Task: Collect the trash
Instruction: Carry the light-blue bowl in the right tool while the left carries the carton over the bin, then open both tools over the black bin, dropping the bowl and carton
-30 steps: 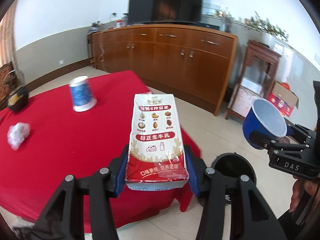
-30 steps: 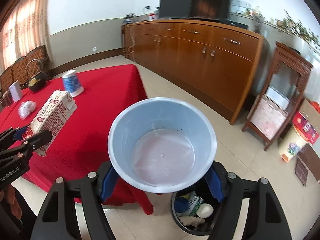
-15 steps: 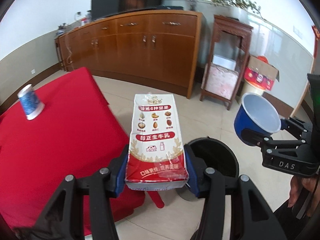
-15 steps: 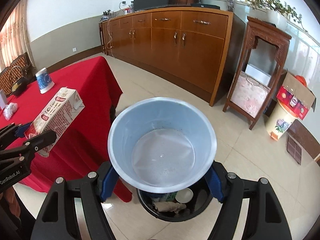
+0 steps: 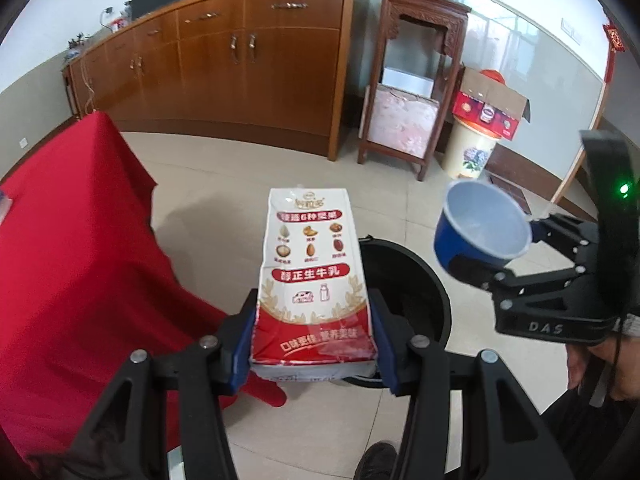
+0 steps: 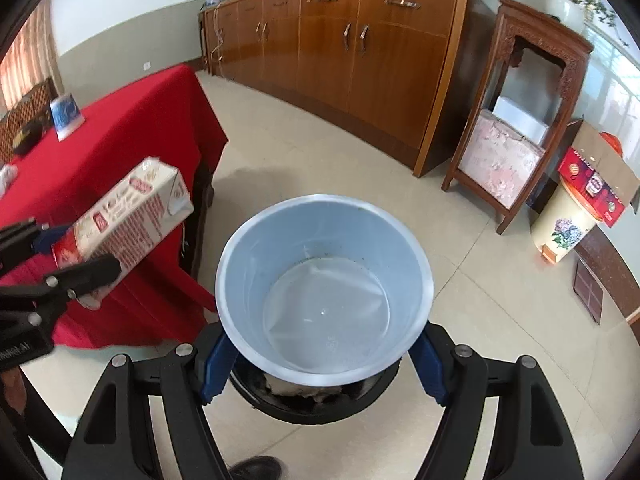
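Black trash bin [image 5: 404, 280] is sitting on the floor right under both loads. I'm gripping the milk carton [image 5: 314, 276] in the left hand-held gripper [image 5: 313, 344], long axis pointing forward over the rim; the right hand-held gripper [image 6: 320, 356] is clamping the blue paper cup [image 6: 324, 288] directly above the bin, nearer to dropping.

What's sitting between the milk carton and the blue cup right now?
In the left wrist view, only the black trash bin's open mouth and bare floor tile lie between the milk carton and the blue cup.
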Demonstrator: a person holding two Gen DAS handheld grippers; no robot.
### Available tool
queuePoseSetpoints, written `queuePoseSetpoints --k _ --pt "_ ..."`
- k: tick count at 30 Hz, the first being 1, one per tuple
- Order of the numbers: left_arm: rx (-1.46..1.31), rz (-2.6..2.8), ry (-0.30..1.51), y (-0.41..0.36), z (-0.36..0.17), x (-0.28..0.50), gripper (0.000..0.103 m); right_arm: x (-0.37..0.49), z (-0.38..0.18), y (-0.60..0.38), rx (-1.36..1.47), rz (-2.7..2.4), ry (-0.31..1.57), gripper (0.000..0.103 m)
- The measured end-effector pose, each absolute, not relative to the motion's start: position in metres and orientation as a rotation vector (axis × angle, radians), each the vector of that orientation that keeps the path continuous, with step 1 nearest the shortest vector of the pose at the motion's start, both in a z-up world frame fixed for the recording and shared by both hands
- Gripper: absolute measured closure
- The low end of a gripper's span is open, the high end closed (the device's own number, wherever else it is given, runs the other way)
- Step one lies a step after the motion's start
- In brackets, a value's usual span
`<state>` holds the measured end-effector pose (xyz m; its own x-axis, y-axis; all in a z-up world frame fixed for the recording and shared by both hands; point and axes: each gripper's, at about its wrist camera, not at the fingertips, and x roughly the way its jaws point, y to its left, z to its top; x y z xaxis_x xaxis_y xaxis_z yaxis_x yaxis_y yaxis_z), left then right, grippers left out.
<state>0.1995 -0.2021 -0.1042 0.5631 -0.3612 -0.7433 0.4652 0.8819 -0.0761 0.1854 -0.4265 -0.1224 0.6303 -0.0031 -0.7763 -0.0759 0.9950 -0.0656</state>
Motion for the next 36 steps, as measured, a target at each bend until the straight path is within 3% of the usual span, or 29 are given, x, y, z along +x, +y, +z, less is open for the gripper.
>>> queuePoseSetpoints --k 18,20,22,28,36 --pt "0.144 -0.587 1.066 -0.255 -0.192 0.229 0.05 0.224 -0.236 -0.448 -0.269 0.262 1.081 0.025" --pt "0.164 -0.584 1.075 -0.258 -0.201 0.232 0.042 0.23 -0.254 -0.446 -0.328 0.292 1.124 0.023" --pt "0.185 -0.536 1.071 -0.255 -0.206 0.234 0.023 0.234 -0.27 -0.444 -0.43 0.242 1.15 0.002" --pt "0.221 -0.426 1.026 -0.242 -0.201 0.228 0.005 0.241 -0.264 -0.461 -0.343 0.223 1.116 0.0" --pt "0.206 -0.373 1.009 -0.231 -0.195 0.222 0.004 0.229 -0.248 -0.467 -0.296 0.162 1.089 0.0"
